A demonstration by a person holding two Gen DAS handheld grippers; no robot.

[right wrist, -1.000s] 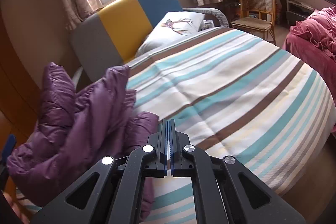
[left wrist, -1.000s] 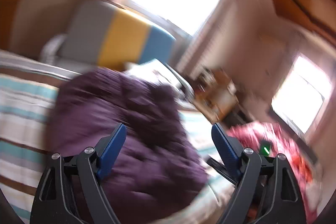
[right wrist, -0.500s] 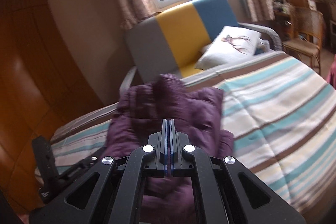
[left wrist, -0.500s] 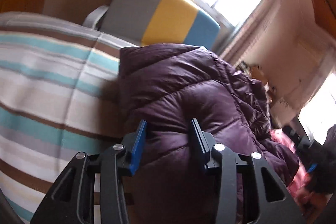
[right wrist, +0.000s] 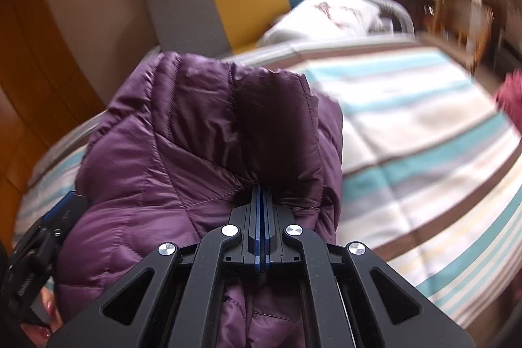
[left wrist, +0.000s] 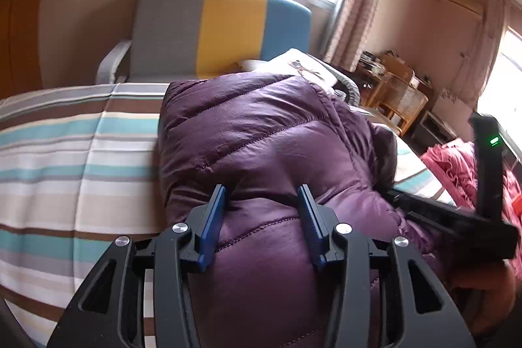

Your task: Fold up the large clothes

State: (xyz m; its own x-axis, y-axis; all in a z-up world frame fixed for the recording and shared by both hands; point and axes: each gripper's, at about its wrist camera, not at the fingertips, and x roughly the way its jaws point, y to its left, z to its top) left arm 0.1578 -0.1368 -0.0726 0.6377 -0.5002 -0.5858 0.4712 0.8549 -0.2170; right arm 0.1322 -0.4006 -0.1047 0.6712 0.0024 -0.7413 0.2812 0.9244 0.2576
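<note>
Closing in since half a second ago, the left gripper (left wrist: 261, 201) now has its jaws partly spread around a puffy ridge of the purple down jacket (left wrist: 261, 135), which lies bunched on the striped bed (left wrist: 71, 152), in front of the tricolour sofa (left wrist: 222, 28). The right gripper (right wrist: 262, 194), jaws pressed together, pinches a fold of jacket fabric, where a second ago it held nothing visible. Folding seems barely begun. Counted: one jacket, two grippers, one pillow (right wrist: 326, 11) on the sofa.
</note>
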